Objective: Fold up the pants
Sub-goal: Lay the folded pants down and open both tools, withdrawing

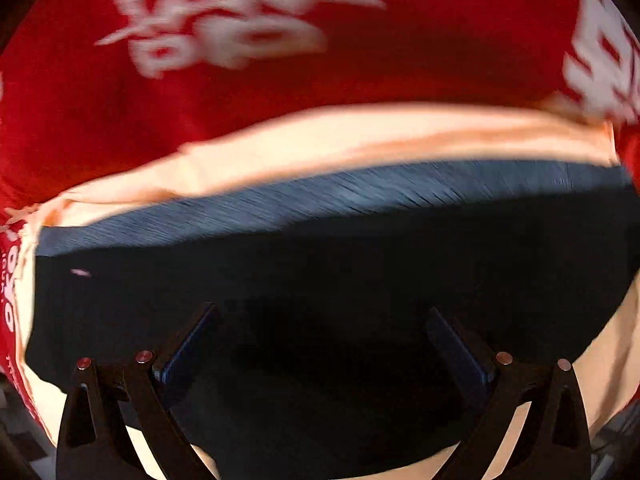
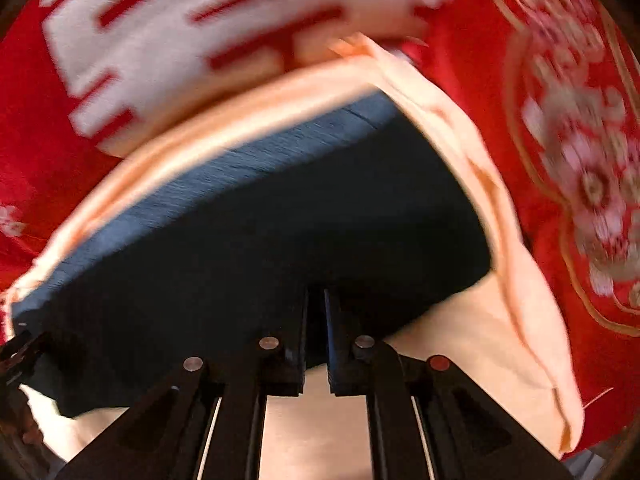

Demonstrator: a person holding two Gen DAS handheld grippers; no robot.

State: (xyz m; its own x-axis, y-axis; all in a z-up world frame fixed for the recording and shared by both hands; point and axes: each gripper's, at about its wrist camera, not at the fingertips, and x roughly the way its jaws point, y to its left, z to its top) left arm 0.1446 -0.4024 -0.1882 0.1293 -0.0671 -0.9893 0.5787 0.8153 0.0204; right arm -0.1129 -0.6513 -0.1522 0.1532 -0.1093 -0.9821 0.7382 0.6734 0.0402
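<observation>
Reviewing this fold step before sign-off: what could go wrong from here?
1. The right tongs are shut, but no dark pants fabric is visibly pinched; a pull may move nothing.
2. The left tongs hang open over the pants, so that side is unheld and could sag or skew.
3. The peach cloth underneath already looks rumpled and could drag along over the red cover.
</observation>
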